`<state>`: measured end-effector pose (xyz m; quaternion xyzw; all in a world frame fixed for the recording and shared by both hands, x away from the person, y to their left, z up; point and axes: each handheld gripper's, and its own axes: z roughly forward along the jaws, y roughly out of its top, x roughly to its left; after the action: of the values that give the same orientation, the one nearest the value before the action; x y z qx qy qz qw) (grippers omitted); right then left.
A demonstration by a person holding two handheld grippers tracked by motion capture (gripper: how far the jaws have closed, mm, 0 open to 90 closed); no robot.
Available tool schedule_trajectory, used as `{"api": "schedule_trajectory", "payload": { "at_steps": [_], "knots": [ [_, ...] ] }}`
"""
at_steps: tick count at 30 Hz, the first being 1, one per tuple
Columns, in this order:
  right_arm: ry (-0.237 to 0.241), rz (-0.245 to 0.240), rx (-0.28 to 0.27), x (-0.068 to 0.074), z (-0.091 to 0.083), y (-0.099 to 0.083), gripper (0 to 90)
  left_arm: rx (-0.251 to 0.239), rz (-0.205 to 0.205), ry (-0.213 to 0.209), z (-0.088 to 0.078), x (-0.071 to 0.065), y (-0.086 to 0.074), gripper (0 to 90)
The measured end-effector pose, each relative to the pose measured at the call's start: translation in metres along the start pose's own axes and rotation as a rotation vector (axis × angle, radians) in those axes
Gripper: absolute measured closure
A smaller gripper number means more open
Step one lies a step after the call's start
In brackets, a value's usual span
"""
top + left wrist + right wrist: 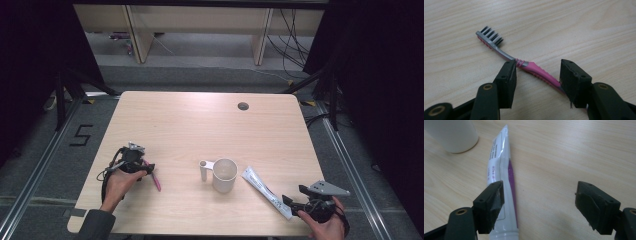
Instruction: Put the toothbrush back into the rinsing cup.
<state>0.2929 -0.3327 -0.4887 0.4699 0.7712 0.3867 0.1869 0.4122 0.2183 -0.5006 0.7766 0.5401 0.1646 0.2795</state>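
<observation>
A pink and grey toothbrush (156, 181) (536, 70) with black bristles lies flat on the wooden table. My left gripper (149, 169) (537, 75) is low over it, open, its jaws standing on either side of the pink handle. A white toothpaste tube (265, 191) (501, 167) with a purple stripe lies right of a white mug (224, 175) (454, 135). My right gripper (289, 202) (540, 195) is open at the tube's near end. The tube runs beside and partly under the left jaw in the right gripper view, and bare table lies between the jaws.
The mug stands upright near the table's middle front, with a tubular white handle (203, 170) on its left side. A cable hole (243, 106) sits at the far right of the table (200, 125). Dark stands and cables flank the table on the floor.
</observation>
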Motion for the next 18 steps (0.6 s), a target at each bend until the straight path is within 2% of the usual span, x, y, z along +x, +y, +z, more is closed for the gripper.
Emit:
{"api": "schedule_trajectory", "payload": {
  "at_steps": [1, 2, 3, 4, 5, 8, 10, 13, 14, 17, 18],
  "knots": [
    [-0.002, 0.000, 0.000, 0.0001, 0.0003, -0.0001, 24.4, -0.008, 0.000, 0.000, 0.0010, -0.0003, -0.0004, 48.2],
    [0.007, 0.035, 0.008, 0.0028, 0.0001, -0.0004, 24.4, -0.008, 0.003, 0.001, 0.0012, -0.0004, -0.0005, 49.4],
    [0.008, 0.036, 0.009, 0.0029, 0.0000, -0.0004, 24.4, -0.004, 0.007, 0.001, 0.0013, -0.0003, -0.0005, 50.5],
    [0.007, 0.034, 0.007, 0.0027, 0.0001, -0.0004, 24.5, 0.031, 0.032, 0.003, -0.0008, 0.0010, 0.0005, 51.2],
    [0.007, 0.035, 0.007, 0.0028, 0.0000, -0.0004, 24.4, 0.040, 0.035, 0.002, -0.0013, 0.0009, 0.0009, 52.4],
    [0.000, 0.029, 0.009, 0.0025, -0.0005, -0.0003, 24.4, 0.030, 0.052, 0.004, -0.0007, 0.0004, 0.0003, 56.2],
    [0.002, 0.029, 0.008, 0.0025, -0.0004, -0.0003, 24.5, 0.057, 0.068, 0.002, -0.0027, 0.0003, 0.0014, 59.8],
    [0.003, 0.029, 0.008, 0.0025, -0.0004, -0.0003, 24.4, 0.065, 0.080, -0.005, -0.0024, -0.0003, 0.0012, 64.2],
    [0.004, 0.031, 0.009, 0.0027, -0.0003, -0.0004, 24.5, 0.081, 0.099, -0.007, -0.0030, 0.0004, 0.0018, 65.4],
    [0.005, 0.028, 0.011, 0.0030, -0.0002, -0.0002, 24.5, 0.096, 0.105, -0.011, -0.0028, -0.0004, 0.0027, 69.2],
    [0.006, 0.028, 0.011, 0.0032, -0.0002, -0.0001, 24.5, 0.140, 0.121, -0.018, -0.0043, -0.0003, 0.0058, 70.2]
  ]
}}
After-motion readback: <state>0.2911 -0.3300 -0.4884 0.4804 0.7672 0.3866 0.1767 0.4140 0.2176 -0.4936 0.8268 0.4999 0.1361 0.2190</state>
